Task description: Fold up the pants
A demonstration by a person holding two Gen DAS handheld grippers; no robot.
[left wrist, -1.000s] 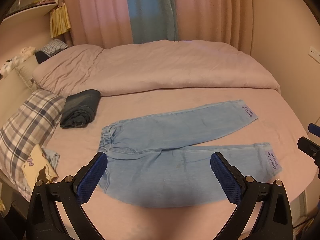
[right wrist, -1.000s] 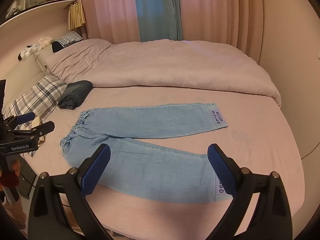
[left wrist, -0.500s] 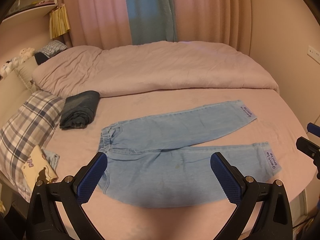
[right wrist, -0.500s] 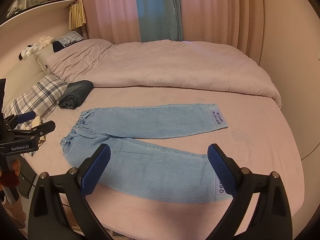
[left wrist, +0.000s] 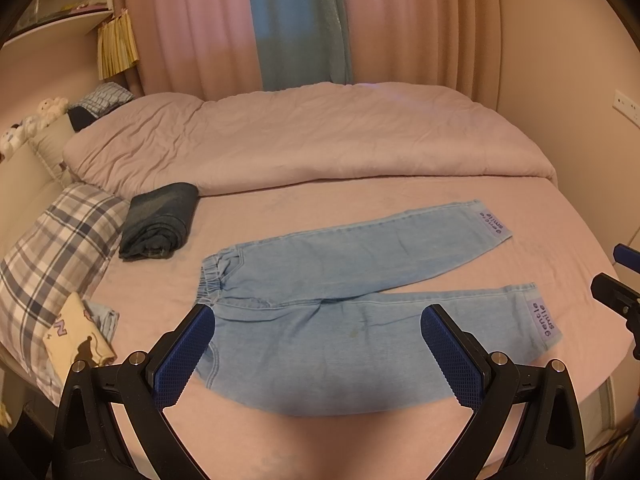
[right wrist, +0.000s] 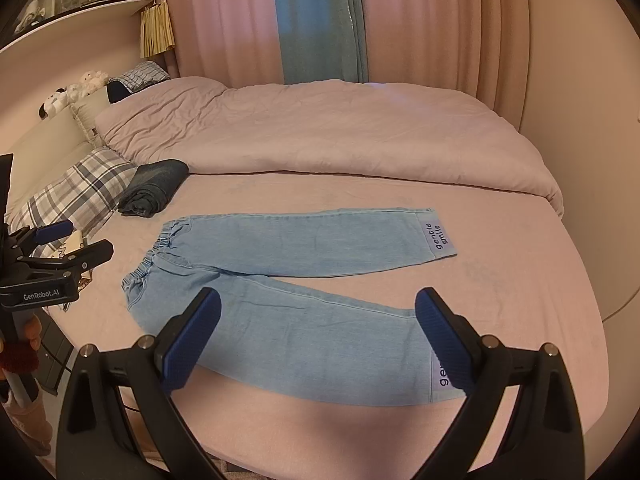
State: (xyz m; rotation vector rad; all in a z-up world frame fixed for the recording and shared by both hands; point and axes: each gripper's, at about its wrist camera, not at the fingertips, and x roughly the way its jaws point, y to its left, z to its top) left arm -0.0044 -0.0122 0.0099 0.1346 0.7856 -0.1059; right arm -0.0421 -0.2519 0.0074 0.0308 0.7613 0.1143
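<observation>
Light blue denim pants (left wrist: 352,292) lie flat on the pink bed sheet, waistband to the left, both legs spread to the right in a narrow V, cuffs marked "gentle smile". They also show in the right wrist view (right wrist: 304,280). My left gripper (left wrist: 316,356) is open and empty, hovering above the near leg close to the waist. My right gripper (right wrist: 318,336) is open and empty, above the near leg toward its cuff. Each gripper shows at the edge of the other's view.
A folded dark denim garment (left wrist: 160,220) lies beside a plaid pillow (left wrist: 52,248) at the left. A pink duvet (left wrist: 304,136) is heaped across the back of the bed. A small printed cloth (left wrist: 76,336) lies at the left edge. Curtains hang behind.
Both views have drifted only slightly. The pants have not moved and both grippers stay open.
</observation>
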